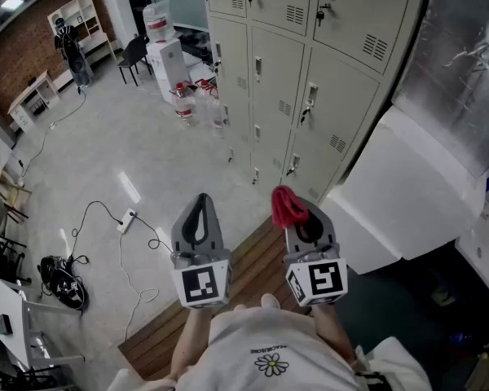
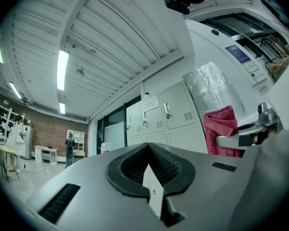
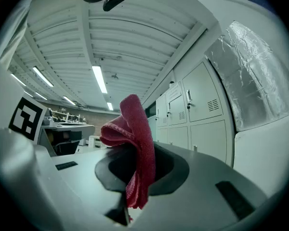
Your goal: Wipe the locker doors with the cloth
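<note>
A red cloth (image 1: 288,207) sticks up from my right gripper (image 1: 300,215), whose jaws are shut on it; the right gripper view shows the folded cloth (image 3: 135,148) pinched between them. My left gripper (image 1: 200,208) is shut with nothing in it, beside the right one. Beige locker doors (image 1: 285,63) with vents and latches stand ahead, a short way beyond both grippers. In the left gripper view the lockers (image 2: 171,114) and the cloth (image 2: 221,129) show to the right.
A white block (image 1: 407,186) and a foil-covered panel (image 1: 464,63) stand right of the lockers. A wooden platform (image 1: 244,275) lies under me. Cables and a power strip (image 1: 126,218) lie on the grey floor at left, with water bottles (image 1: 183,100) near the lockers.
</note>
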The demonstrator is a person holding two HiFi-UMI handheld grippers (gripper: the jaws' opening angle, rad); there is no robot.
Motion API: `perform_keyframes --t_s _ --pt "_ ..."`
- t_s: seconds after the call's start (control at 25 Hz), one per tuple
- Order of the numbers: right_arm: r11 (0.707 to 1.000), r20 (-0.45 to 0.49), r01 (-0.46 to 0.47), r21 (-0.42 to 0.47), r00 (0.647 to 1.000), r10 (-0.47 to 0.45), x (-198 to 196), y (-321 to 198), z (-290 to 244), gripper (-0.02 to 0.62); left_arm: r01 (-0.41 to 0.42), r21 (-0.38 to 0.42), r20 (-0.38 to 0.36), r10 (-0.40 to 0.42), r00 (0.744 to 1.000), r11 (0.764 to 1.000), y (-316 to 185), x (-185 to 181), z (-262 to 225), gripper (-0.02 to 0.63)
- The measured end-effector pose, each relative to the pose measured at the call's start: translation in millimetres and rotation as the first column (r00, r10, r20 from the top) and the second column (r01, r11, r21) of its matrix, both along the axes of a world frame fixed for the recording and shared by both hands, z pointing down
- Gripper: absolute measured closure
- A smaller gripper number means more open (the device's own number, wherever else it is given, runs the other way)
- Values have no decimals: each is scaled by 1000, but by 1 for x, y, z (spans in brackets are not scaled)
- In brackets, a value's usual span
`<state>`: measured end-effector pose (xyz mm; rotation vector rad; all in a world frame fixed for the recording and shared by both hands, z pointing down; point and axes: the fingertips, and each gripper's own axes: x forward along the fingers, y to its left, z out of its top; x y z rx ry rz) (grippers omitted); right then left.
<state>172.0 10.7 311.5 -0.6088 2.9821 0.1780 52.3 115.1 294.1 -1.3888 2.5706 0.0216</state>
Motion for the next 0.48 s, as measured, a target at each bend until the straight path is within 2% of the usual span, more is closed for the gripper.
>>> perform_keyframes --t_s 0.32,0.48 --pt "1000 9 12 -27 1000 -11 -1 -11 2 569 12 -13 3 -12 1000 1000 -10 -3 1 589" --pt "999 6 35 8 999 -35 -4 -22 -1 569 15 2 14 -15 1000 1000 -25 -2 -3 589"
